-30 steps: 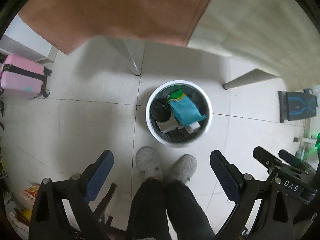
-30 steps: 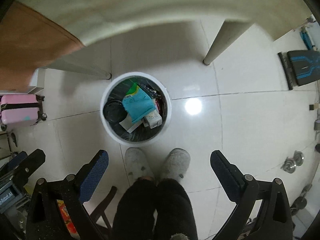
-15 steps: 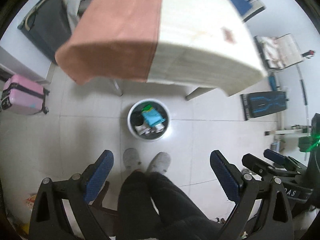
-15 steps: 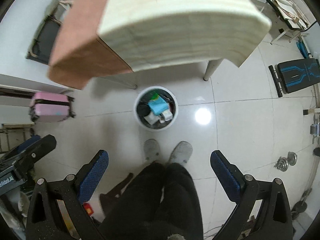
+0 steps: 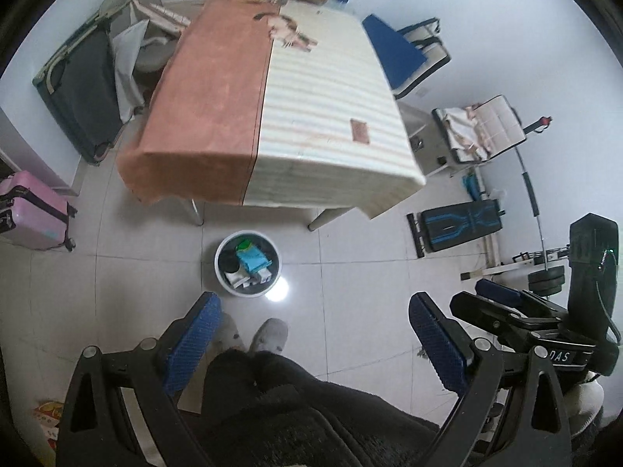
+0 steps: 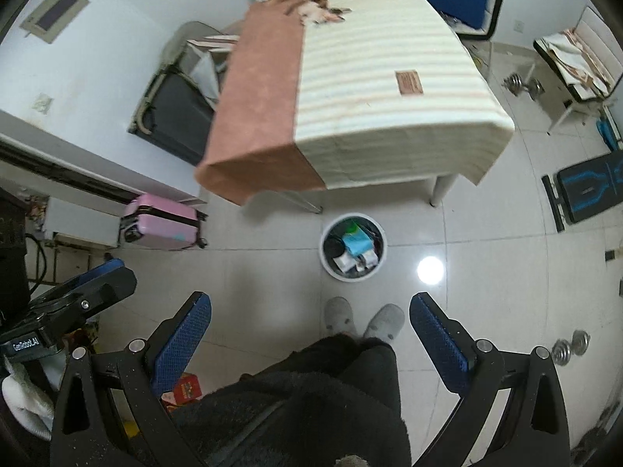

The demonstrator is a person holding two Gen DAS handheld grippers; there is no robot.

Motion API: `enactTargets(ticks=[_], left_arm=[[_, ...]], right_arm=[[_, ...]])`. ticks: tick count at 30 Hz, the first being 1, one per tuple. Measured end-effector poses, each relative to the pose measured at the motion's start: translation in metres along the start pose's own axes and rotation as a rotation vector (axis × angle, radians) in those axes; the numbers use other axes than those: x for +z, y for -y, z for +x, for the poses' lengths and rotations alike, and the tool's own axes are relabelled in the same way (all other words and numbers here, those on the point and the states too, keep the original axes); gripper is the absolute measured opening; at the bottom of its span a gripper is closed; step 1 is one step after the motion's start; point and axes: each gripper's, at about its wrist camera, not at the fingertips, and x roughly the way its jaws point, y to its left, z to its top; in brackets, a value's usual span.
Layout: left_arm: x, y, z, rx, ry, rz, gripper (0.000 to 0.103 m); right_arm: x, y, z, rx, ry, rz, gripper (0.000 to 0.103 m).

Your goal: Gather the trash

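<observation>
White bin (image 5: 233,288): on floor tiles near table (image 5: 272,109), holds teal packet (image 5: 254,260) (w/ other trash).
L gripper (image 5: 311,344): jaws spread, empty.
R gripper (image 6: 310,340): jaws spread, empty.

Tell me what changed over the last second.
Both grippers, left gripper and right gripper, rose away from the round white trash bin, bringing the tabletop into view. Nothing was gripped or released. Jaws stayed open and empty; the bin's contents and the grey slippers stayed put.

Home room: cloth-covered table (image 5: 272,116), pink suitcase (image 5: 29,212), weight bench (image 5: 459,227).
</observation>
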Motion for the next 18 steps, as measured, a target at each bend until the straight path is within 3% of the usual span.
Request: enactTargets(ticks=[8, 18], left_arm=[[-0.001, 0.007, -0.034, -0.041, 0.042, -0.002, 0.099], [-0.006, 0.005, -0.048, -0.041, 0.059, -0.001, 0.099]], right_arm=[[-0.005, -0.022, -0.033, 0.028, 0.022, -0.017, 0.103], [-0.007, -0.033, -0.042, 0.023, 0.025, -0.029, 0.103]])
